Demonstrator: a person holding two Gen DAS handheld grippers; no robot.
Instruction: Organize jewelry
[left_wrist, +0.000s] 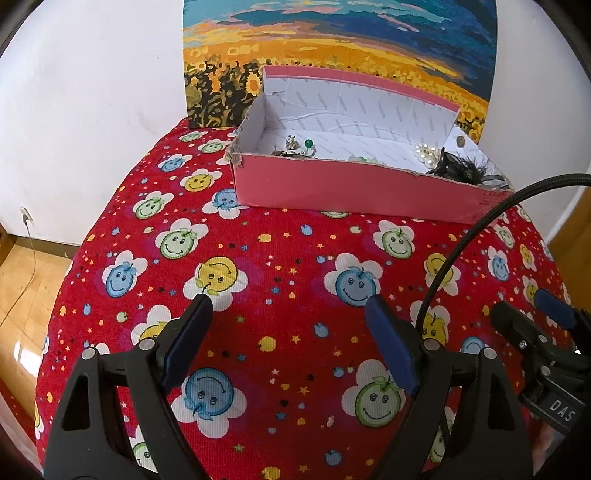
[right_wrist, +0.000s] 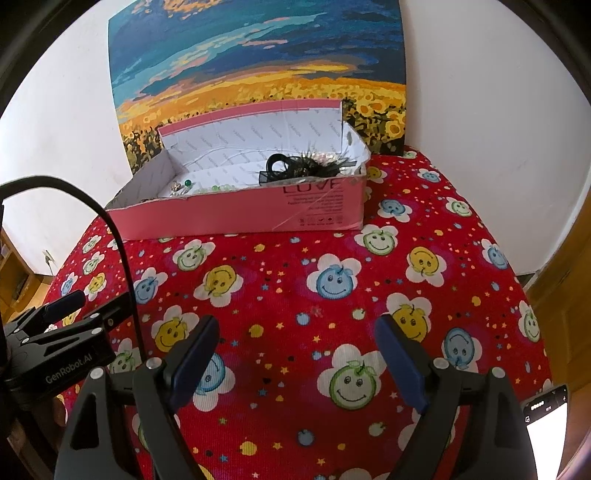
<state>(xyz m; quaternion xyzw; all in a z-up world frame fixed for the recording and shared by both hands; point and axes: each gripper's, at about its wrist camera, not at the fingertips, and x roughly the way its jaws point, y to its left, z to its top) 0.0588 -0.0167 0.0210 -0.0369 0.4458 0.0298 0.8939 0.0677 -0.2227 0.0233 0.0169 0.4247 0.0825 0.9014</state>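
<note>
Both pairs of fingers stand spread wide and hold nothing: the left gripper (left_wrist: 286, 301) has its two blue-padded tips above bare cloth, and the right gripper (right_wrist: 297, 322) does the same, with only the printed fabric between its jaws. Each one shows at the edge of the other's view, so the two hang side by side, near each other, over the near part of the table

One pink box (left_wrist: 332, 192) sits at the far side of the table, open at the top, with a white paper lining and its flap raised behind it. The jewelry lies inside it. Toward the left end is one ring with a green stone (left_wrist: 308, 143) and one small silver piece (left_wrist: 291, 142) just beside it. Along the front wall runs a string of pale green beads (left_wrist: 365, 159); their count is hidden by the wall. Toward the right end lies a cluster of white pearls (left_wrist: 424, 150), too bunched to count, touching one black feathered hair ornament (right_wrist: 299, 168) in the right corner

The box rests on one red tablecloth (right_wrist: 280, 280) printed with smiley flowers in blue, yellow and green. Behind the box, one painting of sunflowers (right_wrist: 258, 66) leans on the white wall. A black cable (left_wrist: 461, 254) arcs over the cloth. One lit phone screen (right_wrist: 546, 428) shows at the lower right edge of the right view
</note>
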